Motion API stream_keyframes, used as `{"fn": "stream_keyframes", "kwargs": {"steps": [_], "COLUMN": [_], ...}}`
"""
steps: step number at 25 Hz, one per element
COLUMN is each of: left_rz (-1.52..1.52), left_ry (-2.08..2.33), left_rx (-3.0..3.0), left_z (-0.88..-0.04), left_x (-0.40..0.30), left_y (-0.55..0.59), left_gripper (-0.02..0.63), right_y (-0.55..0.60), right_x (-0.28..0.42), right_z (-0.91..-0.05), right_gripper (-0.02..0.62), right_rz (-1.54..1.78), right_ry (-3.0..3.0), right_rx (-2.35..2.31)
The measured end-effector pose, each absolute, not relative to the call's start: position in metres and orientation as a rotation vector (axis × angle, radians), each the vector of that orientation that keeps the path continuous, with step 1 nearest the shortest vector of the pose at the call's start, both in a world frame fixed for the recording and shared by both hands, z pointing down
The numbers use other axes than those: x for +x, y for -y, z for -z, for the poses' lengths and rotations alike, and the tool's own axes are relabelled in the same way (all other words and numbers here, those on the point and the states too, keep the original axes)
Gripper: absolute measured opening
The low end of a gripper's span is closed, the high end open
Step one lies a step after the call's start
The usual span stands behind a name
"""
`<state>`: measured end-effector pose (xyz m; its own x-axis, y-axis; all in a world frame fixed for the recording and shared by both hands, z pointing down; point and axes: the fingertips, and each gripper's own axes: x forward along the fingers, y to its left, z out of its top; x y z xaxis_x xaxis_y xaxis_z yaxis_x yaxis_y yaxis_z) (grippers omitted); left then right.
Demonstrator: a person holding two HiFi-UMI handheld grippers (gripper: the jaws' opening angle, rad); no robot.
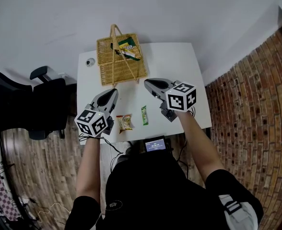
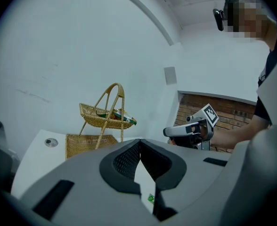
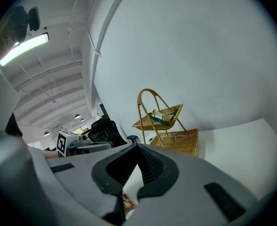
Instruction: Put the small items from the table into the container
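Closed and empty, the left gripper (image 1: 113, 91) and right gripper (image 1: 147, 83) are hovering, probably readying a pick; the yellow packet (image 1: 124, 122) and green packet (image 1: 144, 115) are lying six o'clock from the basket (image 1: 105, 72).

The basket (image 1: 122, 61) ahead of the tools is yellow-brown with a criss-cross weave. The table (image 1: 179, 63) is white. The left gripper (image 1: 113, 91) and right gripper (image 1: 147, 83) are grey, with black-and-white squares on their cubes. Between them lie a yellow-and-red packet (image 1: 124, 122) and a green packet (image 1: 144, 115).
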<state>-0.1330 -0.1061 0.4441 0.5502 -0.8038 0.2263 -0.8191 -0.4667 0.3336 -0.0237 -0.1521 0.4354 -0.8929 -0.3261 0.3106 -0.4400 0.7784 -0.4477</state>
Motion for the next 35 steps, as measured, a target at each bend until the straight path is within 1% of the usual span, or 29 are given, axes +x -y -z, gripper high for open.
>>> {"fn": "stream_keyframes", "kwargs": {"steps": [6, 11, 12, 16, 20, 24, 28, 35], "left_rz": [-0.085, -0.101, -0.105, -0.137, -0.156, -0.159, -0.16, -0.165], "left_ry": [1.315, 1.313, 1.307, 1.275, 1.246, 1.225, 1.199, 1.176], "left_rx": [2.372, 2.334, 2.328, 2.301, 2.258, 2.228, 2.209, 2.196], "left_z": [-0.456, -0.471, -0.474, -0.493, -0.513, -0.527, -0.539, -0.55], "left_x": [-0.133, -0.135, -0.135, -0.136, -0.136, -0.136, -0.131, -0.13], "left_y": [0.099, 0.096, 0.095, 0.088, 0.079, 0.075, 0.072, 0.07], "left_gripper": [0.009, 0.009, 0.009, 0.009, 0.009, 0.011, 0.029, 0.029], "right_y": [0.144, 0.136, 0.132, 0.113, 0.094, 0.081, 0.069, 0.06], "right_x": [-0.024, -0.027, -0.028, -0.032, -0.03, -0.024, -0.02, -0.015], "right_z": [-0.458, -0.496, -0.506, -0.543, -0.579, -0.61, -0.635, -0.656], "right_gripper": [0.011, 0.016, 0.028, 0.151, 0.199, 0.209, 0.209, 0.209], "right_rz": [-0.889, -0.924, -0.917, -0.953, -0.985, -0.933, -0.891, -0.897], "right_ry": [2.72, 2.603, 2.573, 2.471, 2.369, 2.263, 2.177, 2.099], "right_rx": [0.602, 0.613, 0.612, 0.587, 0.612, 0.659, 0.692, 0.743]}}
